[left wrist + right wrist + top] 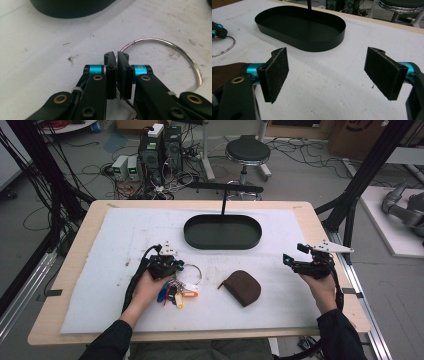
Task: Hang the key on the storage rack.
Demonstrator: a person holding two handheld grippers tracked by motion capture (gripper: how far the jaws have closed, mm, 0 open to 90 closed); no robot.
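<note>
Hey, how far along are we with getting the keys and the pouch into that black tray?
Nothing is in the black tray yet. In hand: the left hand-held gripper is shut on the key ring, with the keys still on the white mat. Left to do: the brown pouch lies untouched, and the right hand-held gripper is open, holding nothing.

1. Wooden tabletop (75, 251) under white foam mat (115, 245).
2. Grey floor (310, 175), cables strewn across it.
3. Round stool (247, 151) and computer towers (161, 147) beyond the far edge.
</note>
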